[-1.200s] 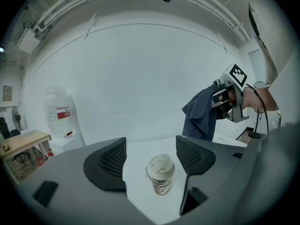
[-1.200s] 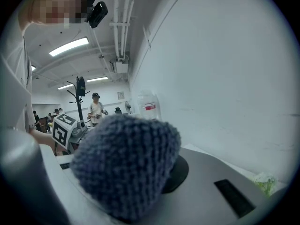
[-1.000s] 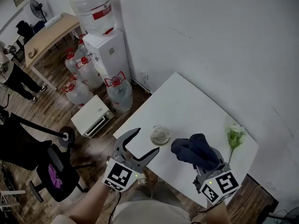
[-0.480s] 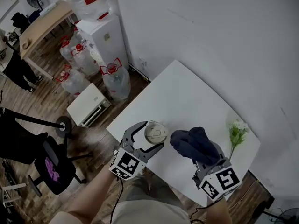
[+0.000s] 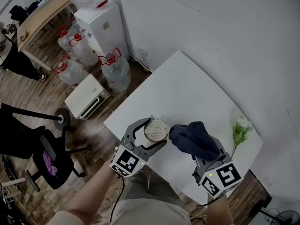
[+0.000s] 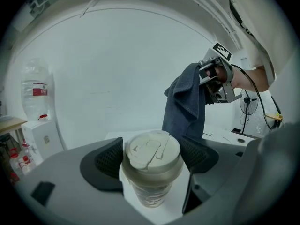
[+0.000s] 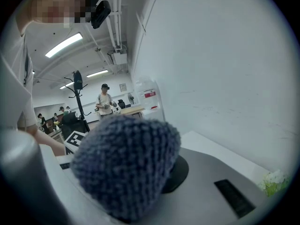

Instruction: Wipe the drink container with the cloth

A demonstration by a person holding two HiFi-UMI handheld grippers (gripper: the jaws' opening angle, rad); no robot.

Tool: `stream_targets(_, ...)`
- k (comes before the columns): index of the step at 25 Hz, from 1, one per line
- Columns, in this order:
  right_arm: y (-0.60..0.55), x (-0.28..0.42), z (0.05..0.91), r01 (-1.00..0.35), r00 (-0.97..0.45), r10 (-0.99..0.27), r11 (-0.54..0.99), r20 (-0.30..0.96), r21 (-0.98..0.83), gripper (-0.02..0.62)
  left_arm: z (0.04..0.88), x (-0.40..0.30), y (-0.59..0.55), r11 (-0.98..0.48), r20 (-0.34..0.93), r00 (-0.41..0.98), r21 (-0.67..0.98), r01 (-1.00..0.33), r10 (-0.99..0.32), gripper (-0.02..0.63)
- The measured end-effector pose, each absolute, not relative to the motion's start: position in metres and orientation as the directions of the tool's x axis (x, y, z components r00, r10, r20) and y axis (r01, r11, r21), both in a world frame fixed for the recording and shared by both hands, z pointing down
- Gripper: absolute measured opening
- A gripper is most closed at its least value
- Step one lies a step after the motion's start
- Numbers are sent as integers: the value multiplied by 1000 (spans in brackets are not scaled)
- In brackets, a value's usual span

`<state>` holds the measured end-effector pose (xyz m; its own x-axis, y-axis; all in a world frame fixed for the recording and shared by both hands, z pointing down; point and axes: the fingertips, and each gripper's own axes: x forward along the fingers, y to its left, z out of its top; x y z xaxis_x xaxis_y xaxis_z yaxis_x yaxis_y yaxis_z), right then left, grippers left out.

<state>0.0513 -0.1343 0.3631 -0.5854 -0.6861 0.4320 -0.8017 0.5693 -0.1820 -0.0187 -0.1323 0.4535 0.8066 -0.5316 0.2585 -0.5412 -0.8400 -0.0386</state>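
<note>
— Where's the cup?
— The round, white-lidded drink container (image 6: 152, 172) stands upright near the white table's (image 5: 187, 93) 7 o'clock edge. It is between my left gripper's (image 5: 157, 132) wide-spread jaws, the ribbed pads (image 6: 108, 159) flanking it.
— And the other?
— My right gripper (image 5: 202, 154) pinches the dark, nubbly cloth (image 5: 193, 138), bunched at the cup's 3 o'clock.
</note>
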Motion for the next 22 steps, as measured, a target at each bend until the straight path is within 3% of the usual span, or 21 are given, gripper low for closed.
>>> stream_targets(10,-160,9,378,-715,-673,-595,676,440,-180,38,466,-21,-127,-835,258,804,-23,-549,-536,382)
stream_targets(22,-168,-53,443,-605,-662,-388,782,641,-151,38,465,-20,-129,-838,268,805,-20,-545,-530,379)
